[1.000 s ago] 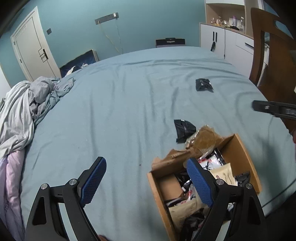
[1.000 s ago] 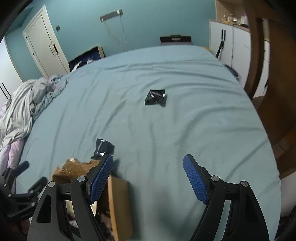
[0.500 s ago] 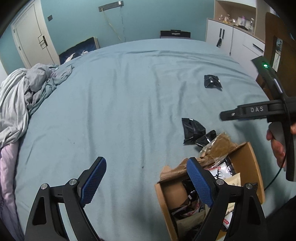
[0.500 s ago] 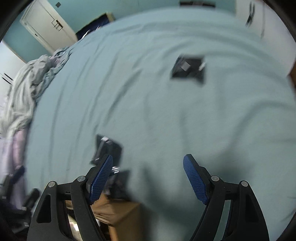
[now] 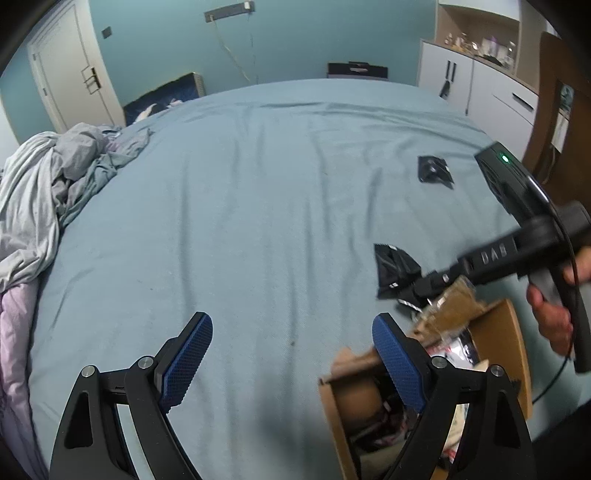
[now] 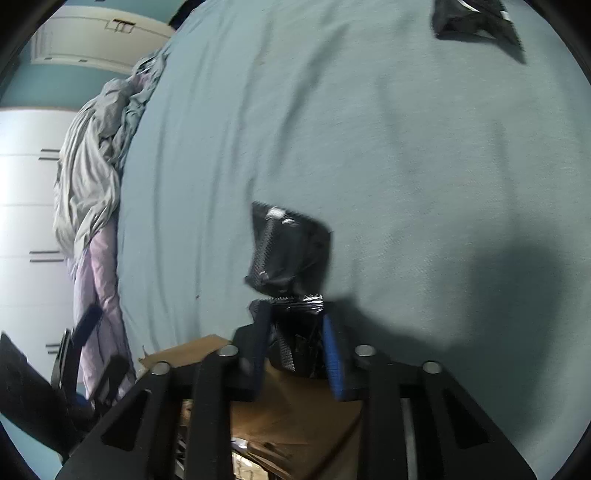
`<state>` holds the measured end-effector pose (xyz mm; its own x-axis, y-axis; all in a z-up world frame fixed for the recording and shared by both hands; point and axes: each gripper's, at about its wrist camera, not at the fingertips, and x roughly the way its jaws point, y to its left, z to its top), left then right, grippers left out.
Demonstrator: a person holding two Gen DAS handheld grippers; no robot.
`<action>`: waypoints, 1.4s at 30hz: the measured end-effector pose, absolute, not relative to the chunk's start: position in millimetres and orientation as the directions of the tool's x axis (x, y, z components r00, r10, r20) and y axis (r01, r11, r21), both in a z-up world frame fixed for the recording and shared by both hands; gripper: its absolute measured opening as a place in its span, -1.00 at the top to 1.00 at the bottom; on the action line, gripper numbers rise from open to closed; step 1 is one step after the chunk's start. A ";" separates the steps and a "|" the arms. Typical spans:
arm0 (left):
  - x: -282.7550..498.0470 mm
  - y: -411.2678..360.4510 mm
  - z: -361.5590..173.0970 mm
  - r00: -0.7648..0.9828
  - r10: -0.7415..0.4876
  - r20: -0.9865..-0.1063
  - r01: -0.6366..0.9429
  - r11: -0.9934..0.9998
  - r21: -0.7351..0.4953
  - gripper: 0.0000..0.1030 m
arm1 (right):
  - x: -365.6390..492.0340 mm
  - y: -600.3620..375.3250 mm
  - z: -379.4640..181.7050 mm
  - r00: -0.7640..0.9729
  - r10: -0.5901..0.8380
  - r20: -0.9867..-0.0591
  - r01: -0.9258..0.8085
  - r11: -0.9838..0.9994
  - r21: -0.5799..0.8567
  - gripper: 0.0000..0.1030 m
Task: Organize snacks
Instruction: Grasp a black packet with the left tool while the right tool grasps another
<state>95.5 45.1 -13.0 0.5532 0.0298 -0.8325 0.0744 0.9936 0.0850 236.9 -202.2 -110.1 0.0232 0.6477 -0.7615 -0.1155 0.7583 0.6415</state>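
Observation:
My right gripper (image 6: 295, 332) is shut on a black snack packet (image 6: 297, 332) at the far edge of the cardboard box (image 6: 295, 410); in the left wrist view the right gripper (image 5: 417, 288) reaches in from the right. A second black packet (image 6: 290, 247) lies on the blue bed just beyond the box, also in the left wrist view (image 5: 393, 264). A third black packet (image 5: 434, 171) lies farther off, at the top of the right wrist view (image 6: 476, 14). My left gripper (image 5: 291, 358) is open and empty, above the bed beside the box (image 5: 334, 413), which holds several snack packets.
A crumpled grey and pink duvet (image 5: 40, 199) lies along the bed's left side. White cabinets (image 5: 480, 92) and a wooden chair (image 5: 561, 110) stand to the right. A white door (image 5: 66, 74) is at the back left.
My right gripper has tipped down, moved to the box's far edge and closed on a black packet. My left gripper has stayed open, with the view shifting slightly.

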 end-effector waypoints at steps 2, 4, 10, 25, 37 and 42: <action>98.1 47.7 -12.8 0.565 0.037 -0.824 0.061 0.994 0.087 -0.74 | 237.2 -203.8 -111.9 0.052 0.643 -0.764 -0.126 0.763 0.634 0.64; 104.2 49.5 -13.6 0.570 0.037 -0.821 0.058 0.995 0.085 -0.74 | 234.7 -214.5 -105.3 0.108 0.644 -0.758 -0.120 0.765 0.633 0.71; 145.1 44.0 -14.7 0.534 -0.069 -0.843 0.137 0.991 0.005 -0.74 | 220.9 -250.8 -79.7 0.290 0.596 -0.749 -0.074 0.794 0.603 0.84; 223.9 -36.0 -106.4 0.045 -0.284 -0.958 0.261 0.929 -0.263 -0.09 | 168.5 -275.5 -36.4 0.595 0.375 -0.711 -0.011 0.888 0.460 0.88; 199.9 5.8 -55.1 0.297 -0.313 -0.902 0.156 0.948 -0.277 0.17 | 119.7 -282.8 -15.2 0.636 0.349 -0.688 -0.004 0.893 0.450 0.88; 161.9 28.3 -16.3 0.403 -0.282 -0.871 0.166 0.958 -0.234 0.17 | 77.6 -289.4 -4.6 0.671 0.318 -0.670 -0.013 0.908 0.418 0.88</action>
<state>161.9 28.3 -16.3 0.4031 -0.2821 -0.8706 0.1658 0.9581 -0.2337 77.6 -289.4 -4.6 0.6713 0.3177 -0.6696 -0.0130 0.9084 0.4179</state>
